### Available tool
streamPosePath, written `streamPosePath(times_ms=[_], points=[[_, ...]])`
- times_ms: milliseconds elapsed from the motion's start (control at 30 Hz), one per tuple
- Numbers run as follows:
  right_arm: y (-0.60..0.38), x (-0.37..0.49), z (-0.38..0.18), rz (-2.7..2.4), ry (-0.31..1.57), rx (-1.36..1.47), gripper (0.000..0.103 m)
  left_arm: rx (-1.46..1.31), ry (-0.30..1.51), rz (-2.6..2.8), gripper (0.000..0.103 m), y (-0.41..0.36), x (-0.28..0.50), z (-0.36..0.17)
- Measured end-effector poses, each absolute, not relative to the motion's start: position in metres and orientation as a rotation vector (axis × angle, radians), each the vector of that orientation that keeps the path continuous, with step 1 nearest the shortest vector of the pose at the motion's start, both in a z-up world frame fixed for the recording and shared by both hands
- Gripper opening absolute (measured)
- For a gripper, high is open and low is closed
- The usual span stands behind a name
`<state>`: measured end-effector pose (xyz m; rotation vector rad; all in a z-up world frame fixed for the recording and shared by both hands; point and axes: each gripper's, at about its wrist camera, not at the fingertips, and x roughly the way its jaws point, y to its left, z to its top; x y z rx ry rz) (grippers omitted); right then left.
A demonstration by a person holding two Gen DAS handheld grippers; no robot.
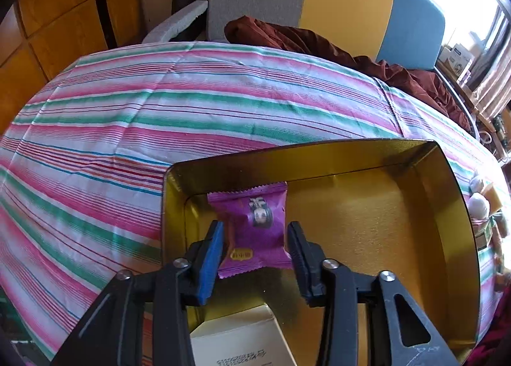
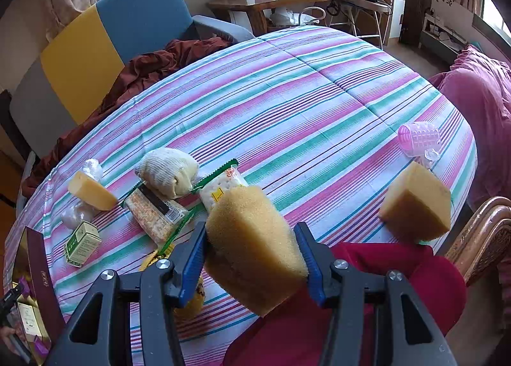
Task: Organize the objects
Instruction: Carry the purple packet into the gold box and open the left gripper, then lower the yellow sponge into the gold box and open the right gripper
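In the left wrist view a gold-lined tin box (image 1: 415, 222) lies on the striped cloth. My left gripper (image 1: 257, 238) hangs over its left part, jaws spread on both sides of a purple snack packet (image 1: 255, 228) that lies on the box floor; the pads look just clear of it. A white carton (image 1: 242, 340) sits in the box below the gripper. In the right wrist view my right gripper (image 2: 252, 244) is shut on a yellow sponge block (image 2: 255, 247) held above the table's near edge.
On the striped table (image 2: 319, 94) lie another sponge (image 2: 415, 203), a sponge wedge (image 2: 91, 191), a mesh-wrapped bundle (image 2: 169, 172), cracker packets (image 2: 156, 214), a small green box (image 2: 81, 243) and a pink hair roller (image 2: 420, 137). The box (image 2: 38, 270) stands far left. Chairs stand behind.
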<state>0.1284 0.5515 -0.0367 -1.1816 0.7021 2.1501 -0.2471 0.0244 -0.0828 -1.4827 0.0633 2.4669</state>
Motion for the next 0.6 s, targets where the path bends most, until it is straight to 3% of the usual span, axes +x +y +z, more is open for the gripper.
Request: streamPosePath(times_ms=[367, 600], points=[[0.545, 0.123, -0.03, 2.128, 0.604, -1.194, 0.054, -1.175, -0.077, 2.626, 0.056, -0.01, -0.172, -0.023], [0.474, 0.085, 0.021, 2.365, 0.532, -1.157, 0.054, -1.023, -0.106, 2.705, 0.06, -0.038, -0.109, -0.001]])
